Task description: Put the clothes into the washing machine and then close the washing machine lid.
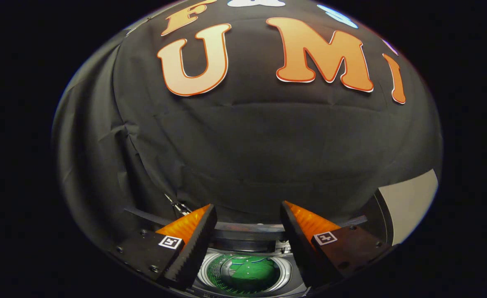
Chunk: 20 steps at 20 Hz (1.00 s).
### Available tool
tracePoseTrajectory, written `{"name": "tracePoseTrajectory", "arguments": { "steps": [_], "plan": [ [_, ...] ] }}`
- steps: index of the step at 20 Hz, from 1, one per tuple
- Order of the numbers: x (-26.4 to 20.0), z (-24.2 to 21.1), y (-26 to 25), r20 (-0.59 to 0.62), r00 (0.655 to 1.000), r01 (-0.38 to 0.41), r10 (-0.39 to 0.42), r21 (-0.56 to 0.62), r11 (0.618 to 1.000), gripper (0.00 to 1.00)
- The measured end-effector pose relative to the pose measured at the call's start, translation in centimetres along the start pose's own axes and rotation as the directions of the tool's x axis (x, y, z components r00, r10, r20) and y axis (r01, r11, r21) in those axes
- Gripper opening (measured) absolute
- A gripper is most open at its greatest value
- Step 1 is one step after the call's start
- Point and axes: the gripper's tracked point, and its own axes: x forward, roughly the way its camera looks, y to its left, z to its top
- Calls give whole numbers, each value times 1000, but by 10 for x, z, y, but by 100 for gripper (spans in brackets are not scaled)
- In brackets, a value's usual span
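While poised above washing machine (pixel 245 271), gripper (pixel 247 225) spread wide, empty; green clothes (pixel 251 271) inside drum, lid up.

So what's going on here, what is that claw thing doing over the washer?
A person is holding a two-finger gripper above a top-loading washing machine. The fingers are spread apart with nothing between them. Below and between them the drum is open, and something green lies inside, probably clothing. The lid has not been closed yet.
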Motion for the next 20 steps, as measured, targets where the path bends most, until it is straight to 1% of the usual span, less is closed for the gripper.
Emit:
{"name": "tracePoseTrajectory", "arguments": {
  "steps": [4,7,16,20],
  "plan": [
    [-21,-17,3,20,1000,10,-10,-3,1000,99],
    [-33,-30,6,10,1000,10,-10,-2,1000,99],
    [-51,-50,11,28,1000,5,-5,2,1000,99],
    [-54,-65,11,17,1000,7,-7,5,1000,99]
  ]
}}
